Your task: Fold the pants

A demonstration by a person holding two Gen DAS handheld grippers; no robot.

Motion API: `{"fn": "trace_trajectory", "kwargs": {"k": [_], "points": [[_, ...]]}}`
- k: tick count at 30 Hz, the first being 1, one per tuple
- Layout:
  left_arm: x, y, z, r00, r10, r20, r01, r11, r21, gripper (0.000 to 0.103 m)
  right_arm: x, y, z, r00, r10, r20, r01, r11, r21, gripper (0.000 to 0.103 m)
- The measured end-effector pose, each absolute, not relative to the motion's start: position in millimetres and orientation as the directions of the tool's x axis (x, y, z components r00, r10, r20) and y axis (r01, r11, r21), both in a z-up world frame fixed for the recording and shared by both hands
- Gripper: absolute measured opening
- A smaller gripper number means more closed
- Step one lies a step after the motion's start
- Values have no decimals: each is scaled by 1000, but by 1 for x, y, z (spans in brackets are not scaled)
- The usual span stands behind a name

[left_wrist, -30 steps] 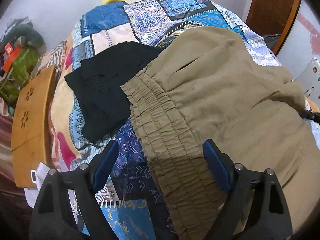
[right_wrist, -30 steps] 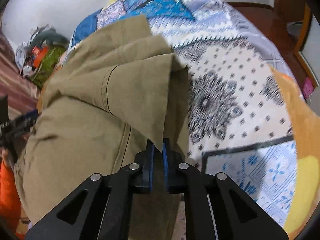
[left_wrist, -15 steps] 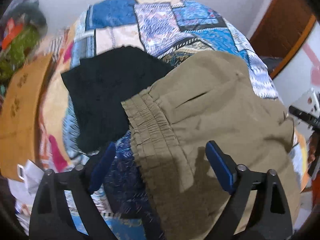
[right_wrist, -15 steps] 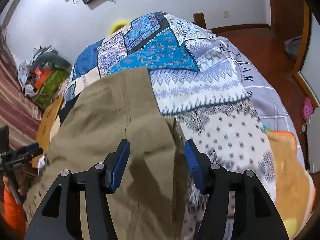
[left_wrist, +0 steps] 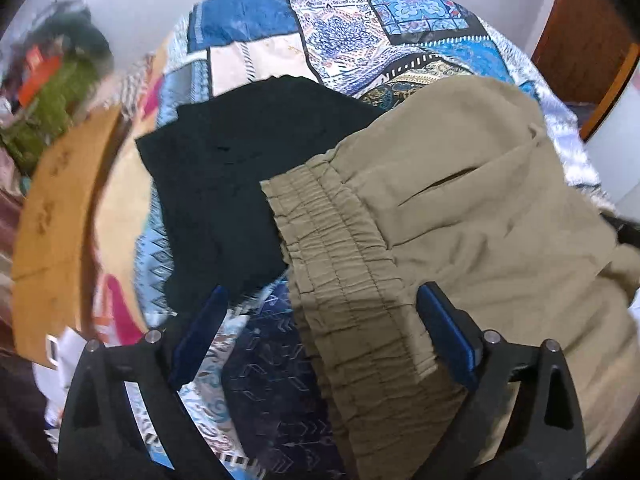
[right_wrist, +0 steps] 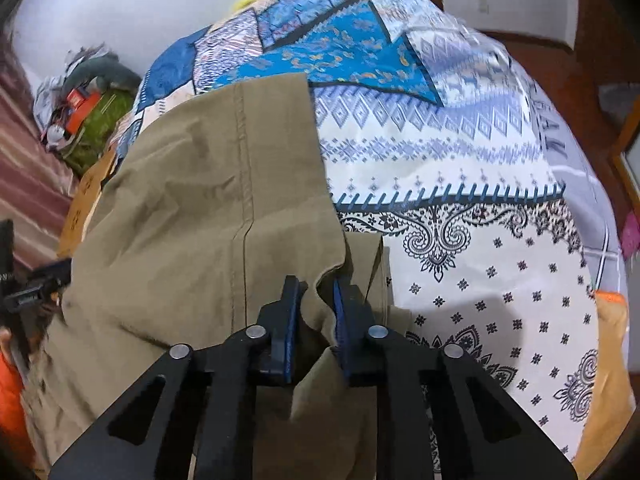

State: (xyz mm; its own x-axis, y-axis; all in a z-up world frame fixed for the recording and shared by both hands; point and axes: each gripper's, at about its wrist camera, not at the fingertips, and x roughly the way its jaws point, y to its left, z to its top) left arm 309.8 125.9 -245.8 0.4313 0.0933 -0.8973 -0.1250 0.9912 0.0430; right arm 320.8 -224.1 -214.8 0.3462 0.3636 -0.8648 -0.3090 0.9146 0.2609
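Lying across the patchwork bedspread (left_wrist: 256,24) of the bed, the olive pants (left_wrist: 480,208) fill the area from 12 to 5 o'clock in the left wrist view, their gathered elastic waistband (left_wrist: 340,264) running from the centre down toward 6 o'clock. The left claw (left_wrist: 324,328) hangs above that waistband with its blue-padded fingers (left_wrist: 448,336) spread wide apart, one on each side of the band, gripping nothing. At about 10 o'clock from the waistband a black garment (left_wrist: 240,168) lies flat on the bedspread, its edge tucked just under the band's upper corner. A tan wooden board (left_wrist: 60,216) stands at 9 o'clock beside the bed. In the right wrist view the pants (right_wrist: 192,216) cover the area from 12 round to 7 o'clock, a stitched seam running down the middle of the cloth, with white and blue patterned bedspread (right_wrist: 480,200) bare at 3 o'clock. The right claw (right_wrist: 316,312) sits at 6 o'clock, its fingers (right_wrist: 290,320) nearly together with a raised ridge of pants fabric between them; whether the pads press it tight I cannot tell. A heap of clutter (right_wrist: 88,112) sits against the wall at 10 o'clock.
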Motion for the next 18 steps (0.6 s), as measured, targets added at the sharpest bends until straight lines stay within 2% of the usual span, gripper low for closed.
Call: {"fn": "trace_trajectory", "kwargs": {"k": [2, 4, 14, 18], "points": [[307, 117, -247, 445, 160, -881, -113, 986, 122, 98, 318, -223, -212, 381, 331, -863, -330, 921, 207, 10], [309, 117, -247, 451, 189, -872, -119, 981, 151, 98, 319, -222, -209, 410, 302, -861, -329, 929, 170, 9], [314, 133, -254, 431, 111, -895, -129, 990, 61, 101, 319, -216, -204, 481, 200, -854, -305, 951, 51, 9], [310, 130, -248, 443, 134, -886, -145, 987, 77, 101, 318, -217, -193, 504, 194, -842, -297, 954, 42, 11]]}}
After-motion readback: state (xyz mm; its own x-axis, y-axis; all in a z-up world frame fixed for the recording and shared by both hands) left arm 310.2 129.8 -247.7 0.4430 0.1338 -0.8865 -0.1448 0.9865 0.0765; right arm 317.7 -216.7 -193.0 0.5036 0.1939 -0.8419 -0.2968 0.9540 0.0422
